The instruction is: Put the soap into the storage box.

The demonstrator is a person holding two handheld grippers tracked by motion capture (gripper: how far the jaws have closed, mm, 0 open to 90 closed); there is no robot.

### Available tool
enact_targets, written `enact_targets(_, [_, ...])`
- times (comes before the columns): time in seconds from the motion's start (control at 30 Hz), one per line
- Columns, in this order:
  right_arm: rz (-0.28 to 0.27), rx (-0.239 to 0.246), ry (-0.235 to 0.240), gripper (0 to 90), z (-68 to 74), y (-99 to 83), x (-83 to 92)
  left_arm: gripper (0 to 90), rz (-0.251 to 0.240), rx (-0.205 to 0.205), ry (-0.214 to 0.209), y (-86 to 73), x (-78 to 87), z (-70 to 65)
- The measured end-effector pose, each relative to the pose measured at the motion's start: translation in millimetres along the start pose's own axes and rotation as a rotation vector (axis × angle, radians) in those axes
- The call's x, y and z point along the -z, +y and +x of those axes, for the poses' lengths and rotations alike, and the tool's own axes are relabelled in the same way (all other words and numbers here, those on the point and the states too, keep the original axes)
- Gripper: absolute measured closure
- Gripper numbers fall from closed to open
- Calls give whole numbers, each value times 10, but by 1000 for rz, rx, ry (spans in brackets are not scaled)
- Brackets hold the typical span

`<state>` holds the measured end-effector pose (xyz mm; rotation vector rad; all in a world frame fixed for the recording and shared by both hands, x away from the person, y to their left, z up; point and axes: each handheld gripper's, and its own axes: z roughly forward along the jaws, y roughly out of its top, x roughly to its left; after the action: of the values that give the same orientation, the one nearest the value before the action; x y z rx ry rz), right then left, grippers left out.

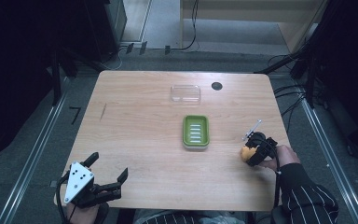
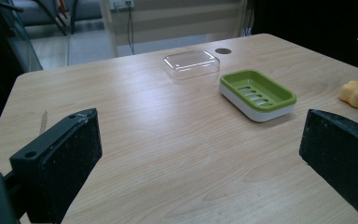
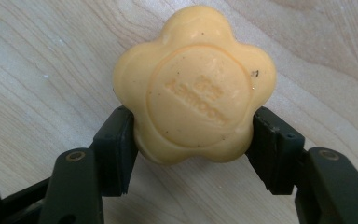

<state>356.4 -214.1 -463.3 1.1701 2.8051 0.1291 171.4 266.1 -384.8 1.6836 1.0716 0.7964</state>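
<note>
Setting: a pale wood-grain table (image 1: 144, 140) on a grey floor, dark stands and trailing cables around it, a light wall panel at 12 o'clock.

Right gripper (image 1: 254, 154): at about 4 o'clock on the table, near the right edge. Its jaws are clamped on a yellow flower-shaped soap (image 3: 193, 86), one pad on each flank of the bar. No earlier picture is here to compare with.

Soap: in the right gripper view its embossed round face looks at the camera, lobes spread around it, wood grain behind. In the high view it shows as a yellow lump (image 1: 248, 153) at the tool's tip, just above or on the tabletop; which, I cannot tell.

Right hand (image 1: 279, 156): comes in from 5 o'clock, a striped sleeve behind it, the tool aimed toward 9 o'clock.

Left gripper (image 1: 106, 173): at 7 o'clock, near the front edge, jaws spread wide with nothing between them. In the left gripper view they frame bare tabletop. A grey three-cornered plate sits on top.

Left hand: under the tool at the bottom edge, mostly hidden.

Soap dish (image 1: 196, 132): green with a slotted floor and white base, mid-table, 9 o'clock of the soap, well apart.

Clear lid (image 1: 185, 93): 12 o'clock of the dish, apart from it.

Dark round spot (image 1: 216, 86): just at 3 o'clock of the lid.
</note>
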Motion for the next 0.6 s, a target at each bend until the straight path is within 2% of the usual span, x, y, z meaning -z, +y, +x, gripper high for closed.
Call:
enact_targets(0.27, [7, -4, -8, 403, 18, 7, 3, 0, -3, 4, 0, 1, 9, 1])
enact_targets(0.6, [-28, -23, 4, 403, 5, -18, 8, 0, -3, 4, -1, 0, 8, 5])
